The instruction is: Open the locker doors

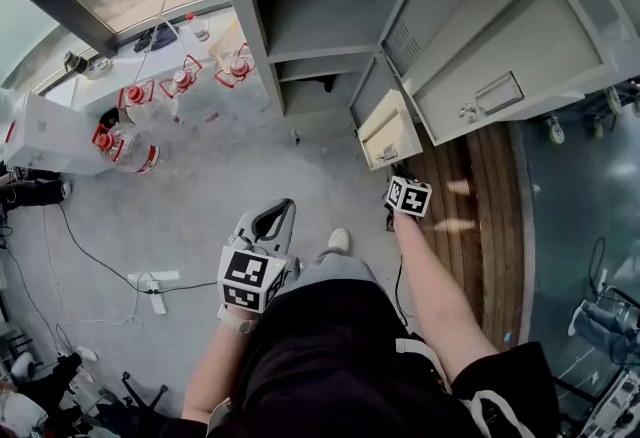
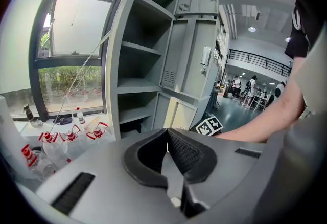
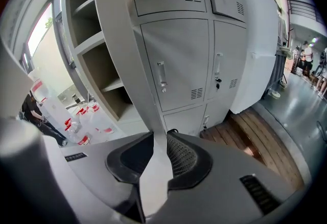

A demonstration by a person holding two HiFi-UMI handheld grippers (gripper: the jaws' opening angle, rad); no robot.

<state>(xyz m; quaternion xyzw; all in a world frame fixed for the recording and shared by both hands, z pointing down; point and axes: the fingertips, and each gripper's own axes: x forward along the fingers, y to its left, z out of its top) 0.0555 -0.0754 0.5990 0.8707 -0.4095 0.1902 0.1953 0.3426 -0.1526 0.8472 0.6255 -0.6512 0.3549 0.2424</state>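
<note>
Bright daylight from the window [image 2: 76, 28], left of the left gripper [image 2: 167, 132]. Soft, pale shadows inside the open shelves [image 2: 135, 64]. Shine on the grey floor [image 3: 300, 114], right of the right gripper [image 3: 156, 139]. Bent lines and dark corners at the edges. Blurry locker door [image 3: 153, 187] up close between its jaws.

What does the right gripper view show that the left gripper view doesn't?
Right only: the right gripper clamped on a grey door edge, plus the wooden floor strip. Left only: the left gripper shut on nothing, the other gripper's marker cube and the person's forearm. Both: the open locker shelves and red-capped bottles on the floor.
</note>
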